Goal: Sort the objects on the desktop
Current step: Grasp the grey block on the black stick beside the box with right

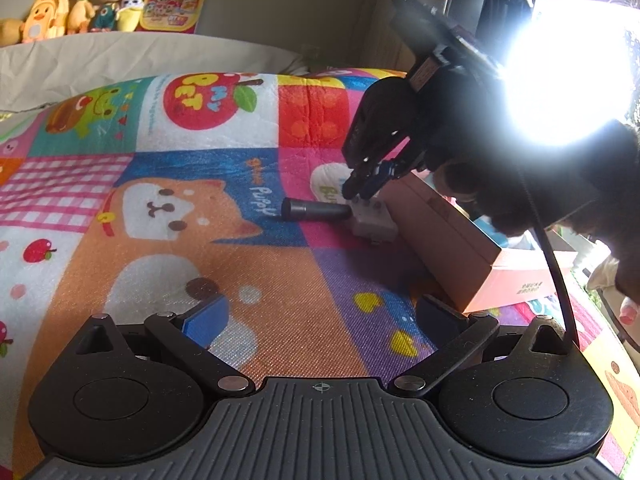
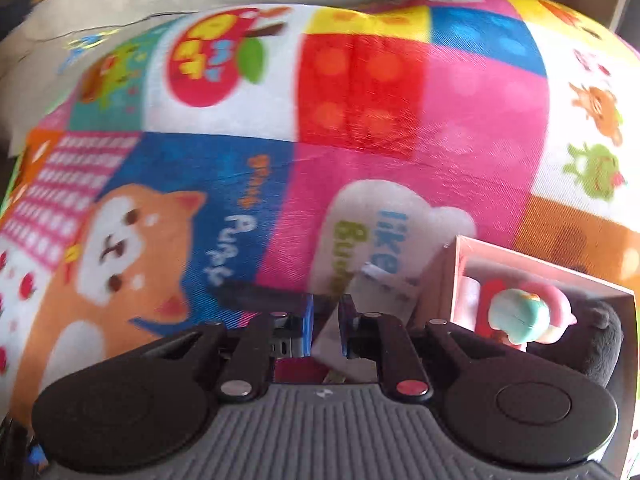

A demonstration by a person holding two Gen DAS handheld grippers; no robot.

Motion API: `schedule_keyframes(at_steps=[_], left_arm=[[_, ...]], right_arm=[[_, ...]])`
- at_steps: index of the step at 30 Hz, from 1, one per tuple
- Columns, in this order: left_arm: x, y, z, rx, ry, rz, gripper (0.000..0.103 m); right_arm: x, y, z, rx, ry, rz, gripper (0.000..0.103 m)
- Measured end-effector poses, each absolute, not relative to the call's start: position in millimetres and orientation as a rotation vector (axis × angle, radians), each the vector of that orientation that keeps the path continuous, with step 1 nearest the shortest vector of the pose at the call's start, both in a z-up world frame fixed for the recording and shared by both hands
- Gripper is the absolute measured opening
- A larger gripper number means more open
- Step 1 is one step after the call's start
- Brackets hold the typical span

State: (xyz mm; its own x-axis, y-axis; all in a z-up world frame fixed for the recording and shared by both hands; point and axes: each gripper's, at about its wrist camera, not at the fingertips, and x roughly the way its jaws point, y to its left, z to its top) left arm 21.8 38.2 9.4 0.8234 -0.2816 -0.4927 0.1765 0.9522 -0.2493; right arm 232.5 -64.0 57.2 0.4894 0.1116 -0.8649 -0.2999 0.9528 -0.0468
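Black cylinder [image 1: 316, 210] lying crosswise, left-right.

The mat [image 2: 360, 128] reads "like" in blue and "Puppy" in white.

My left claw [image 1: 320, 320] is matt black plastic with blue rubbery-looking pads [image 1: 204, 320], shiny metal rivets and a ribbed grey base, and it hangs over a play mat [image 1: 160, 184] whose printed surface looks finely woven and slightly sheeny. Past it lie a smooth, matt black tube [image 1: 316, 210], a dull white plastic block [image 1: 374, 220] and a pink cardboard box [image 1: 452, 248]. Seen from my right claw [image 2: 325, 320], that box holds a glossy plastic figurine [image 2: 520, 316].
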Motion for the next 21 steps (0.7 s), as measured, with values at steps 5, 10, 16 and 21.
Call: schedule_keyframes(at_steps=[5,10,16,21], left_arm=[[22.1,41.4,8.6,-0.216,0.557,-0.238,0.102],[15.5,44.3,10.7,-0.214,0.526,-0.263,0.102],[7.7,48.9,12.6,-0.152,0.570,-0.274,0.102],[6.6,48.3,11.6,-0.120,0.583,-0.244,0.102]], right_arm=[[252.1,-57.6,37.4,-0.205,1.030,0.155,0.013],[245.5,-58.2,32.3,-0.210,1.032,0.153,0.004],[177.6,-70.3,51.8,-0.209,1.059,0.375,0.002],[116.5,-77.5,53.0,-0.263,1.059,0.495,0.002]])
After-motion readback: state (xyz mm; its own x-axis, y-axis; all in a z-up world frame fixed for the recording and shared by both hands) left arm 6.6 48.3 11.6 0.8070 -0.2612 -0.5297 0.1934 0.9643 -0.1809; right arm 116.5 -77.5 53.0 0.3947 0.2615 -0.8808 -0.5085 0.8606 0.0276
